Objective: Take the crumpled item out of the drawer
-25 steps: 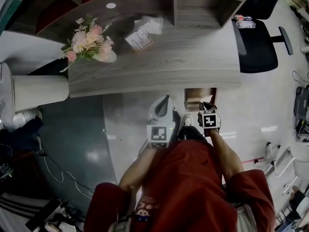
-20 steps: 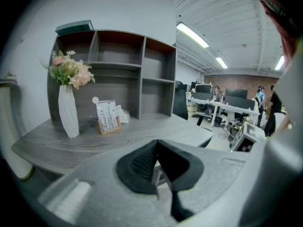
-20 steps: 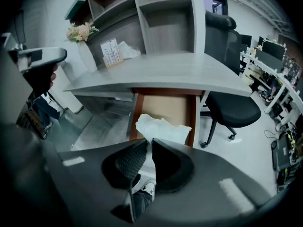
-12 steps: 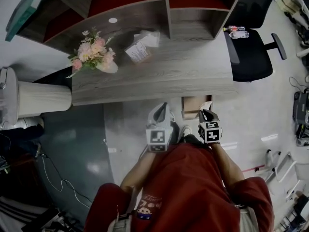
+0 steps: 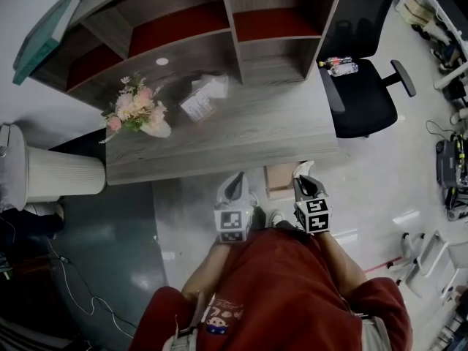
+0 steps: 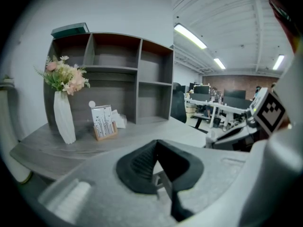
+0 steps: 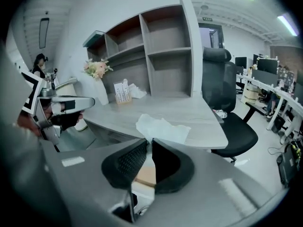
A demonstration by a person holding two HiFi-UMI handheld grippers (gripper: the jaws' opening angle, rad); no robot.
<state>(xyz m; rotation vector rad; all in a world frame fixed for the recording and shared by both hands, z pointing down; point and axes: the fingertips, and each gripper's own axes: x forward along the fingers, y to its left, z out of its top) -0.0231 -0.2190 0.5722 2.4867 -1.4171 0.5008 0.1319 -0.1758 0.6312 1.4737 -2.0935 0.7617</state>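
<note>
Right gripper view shows your right gripper (image 7: 149, 144) pinched narrowly on the crumpled white tissue paper (image 7: 162, 128) — the sheet fans up past the jaw tips. It is held clear of the open light-wood drawer (image 5: 280, 180), by the front edge of the grey wood-grain desk (image 5: 241, 134). Your left gripper (image 6: 156, 144) holds nothing — its jaws meet at the tips.

Head camera overhead — other two low, toward shared desk (image 5: 270, 119)
</note>
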